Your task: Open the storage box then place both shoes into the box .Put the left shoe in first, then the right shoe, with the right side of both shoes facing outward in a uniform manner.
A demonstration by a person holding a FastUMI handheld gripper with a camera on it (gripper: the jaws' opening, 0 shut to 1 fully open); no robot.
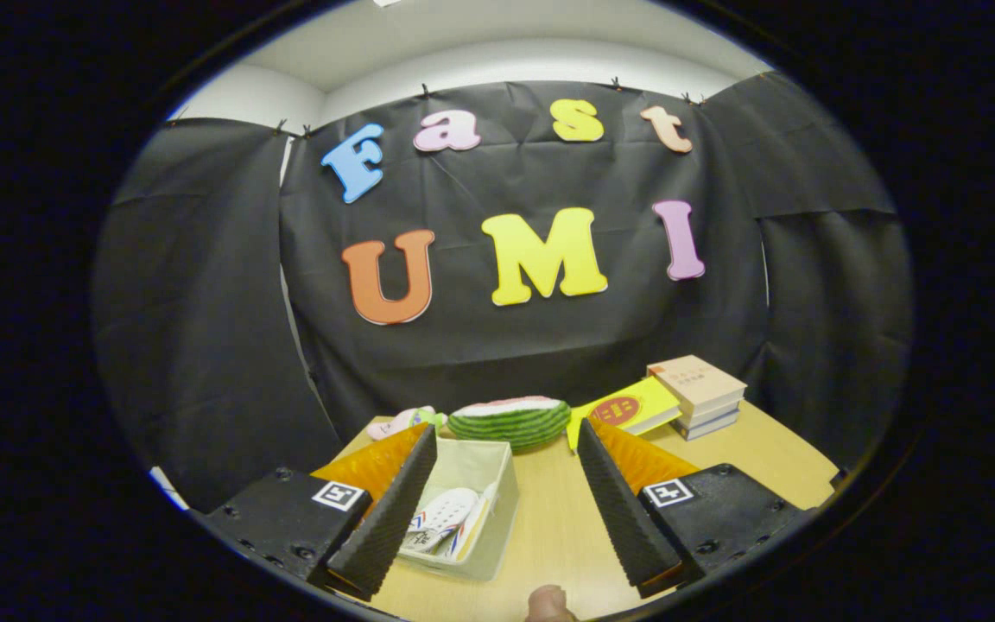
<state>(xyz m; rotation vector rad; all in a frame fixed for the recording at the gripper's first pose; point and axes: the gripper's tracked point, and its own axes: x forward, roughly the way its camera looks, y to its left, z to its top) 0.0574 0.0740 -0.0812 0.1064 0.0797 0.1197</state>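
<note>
Between my spread, empty gripper (pixel 506 441) fingers sat the open storage box (pixel 497 510), shoes (pixel 446 518) inside; book (pixel 696 380) labels unreadable.

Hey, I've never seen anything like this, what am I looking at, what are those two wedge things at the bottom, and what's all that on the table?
The camera rides on a hand-held gripper that a person carries; no robot arm is involved. The two wedges are its fingers, spread open and holding nothing. Between them, close to one finger, an open cloth storage box stands on the wooden table with shoes inside. Beyond lie a watermelon slice, a yellow book, a stack of books and a small pink toy. A fingertip shows near the camera.
</note>
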